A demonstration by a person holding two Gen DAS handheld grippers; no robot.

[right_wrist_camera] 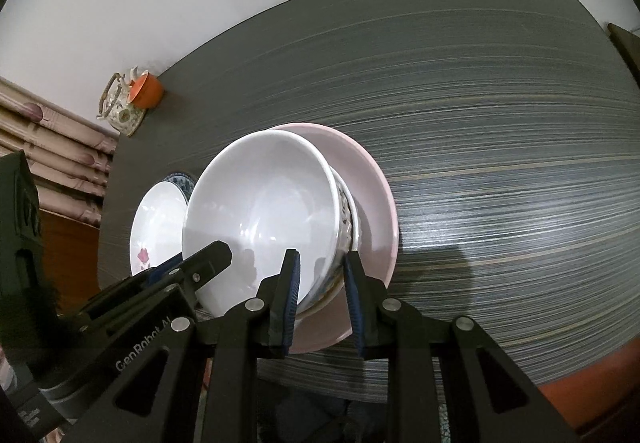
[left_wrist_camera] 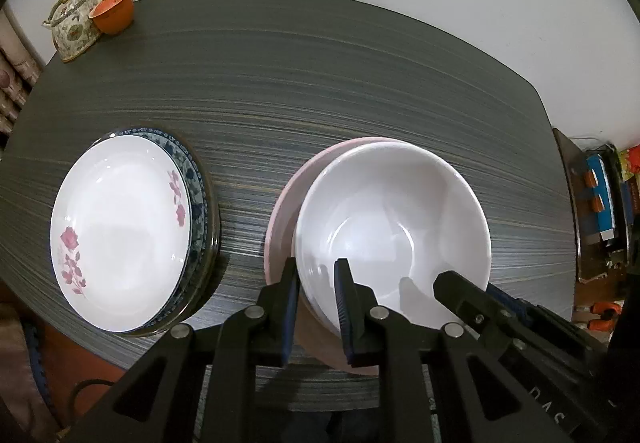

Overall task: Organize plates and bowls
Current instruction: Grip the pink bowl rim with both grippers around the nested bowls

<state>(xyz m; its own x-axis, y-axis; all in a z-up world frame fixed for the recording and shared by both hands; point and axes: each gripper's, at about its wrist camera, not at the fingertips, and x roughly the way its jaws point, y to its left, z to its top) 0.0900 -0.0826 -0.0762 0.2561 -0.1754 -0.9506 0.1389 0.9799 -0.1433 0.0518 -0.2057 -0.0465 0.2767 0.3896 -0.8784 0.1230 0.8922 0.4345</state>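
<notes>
A white bowl sits nested in a patterned bowl, both inside a wide pink dish. My left gripper is clamped over the white bowl's near left rim, one finger inside and one outside. My right gripper is clamped over the near right rim, its outer finger against the patterned bowl. Each view shows the other gripper's fingers on the rim. To the left, a white plate with pink flowers rests on a blue-patterned plate.
The dark striped table stretches away behind and to the right of the dishes. A floral teapot and an orange cup stand at the far left corner. A cluttered shelf flanks the table's right edge.
</notes>
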